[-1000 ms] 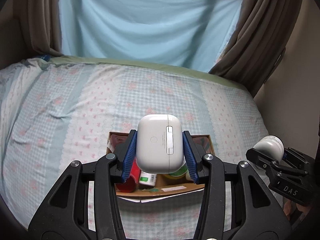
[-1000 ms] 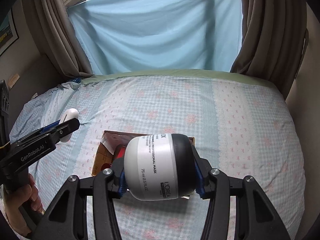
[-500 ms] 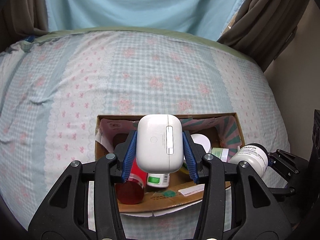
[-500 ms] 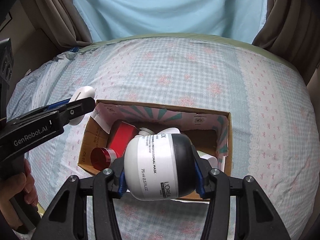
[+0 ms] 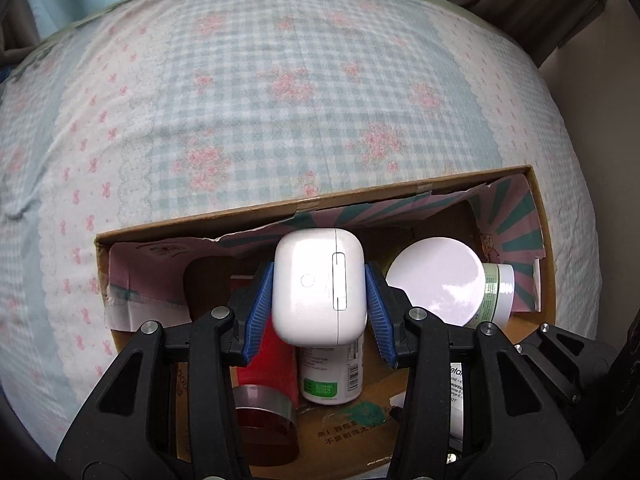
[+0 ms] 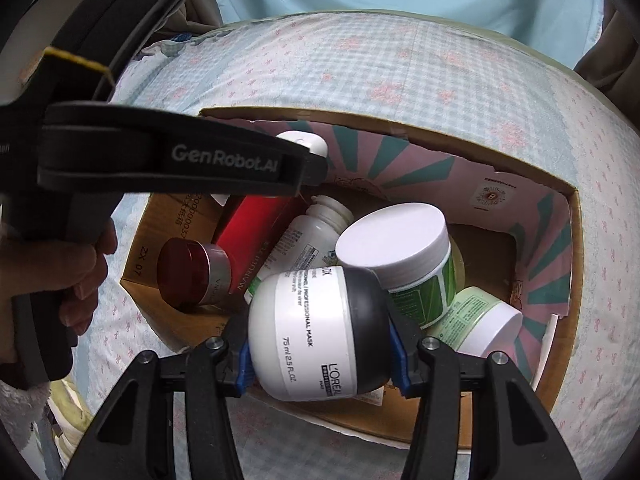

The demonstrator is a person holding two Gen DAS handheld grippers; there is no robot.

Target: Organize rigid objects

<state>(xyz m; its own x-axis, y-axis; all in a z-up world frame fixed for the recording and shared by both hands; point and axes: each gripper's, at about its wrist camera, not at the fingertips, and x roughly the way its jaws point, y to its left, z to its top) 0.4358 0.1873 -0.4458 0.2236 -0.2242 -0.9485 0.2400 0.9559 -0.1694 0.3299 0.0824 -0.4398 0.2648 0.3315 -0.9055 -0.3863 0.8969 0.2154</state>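
The left tongs [image 5: 319, 307] are clamped on a white earbud case [image 5: 319, 287], its sides pressed between the blue pads [image 5: 260, 312]. The case hangs over the open cardboard box [image 5: 304, 206], above the left half of the inside. The right tongs [image 6: 320, 348] are clamped on a small white jar with a black lid [image 6: 316, 326], which lies sideways in the grip, lid pointing right, over the near part of the same box [image 6: 576, 240].

The box sits on a bed [image 5: 280, 80] covered with a blue checked sheet with pink flowers. Inside it, at the left, lies a red tube [image 6: 252, 240] with a dark red cap [image 6: 184, 276] pointing to the near left. Just right of it lies a white bottle [image 6: 308, 236], its neck pointing to the far side. Further right is a tub with a white lid and green label [image 6: 400, 252], leaning on a pale green jar [image 6: 476, 316] at the near right.

In the right wrist view the left tongs' black body [image 6: 172, 160] crosses the left part of the box, and the person's left hand [image 6: 72, 276] grips the handle at the left edge.
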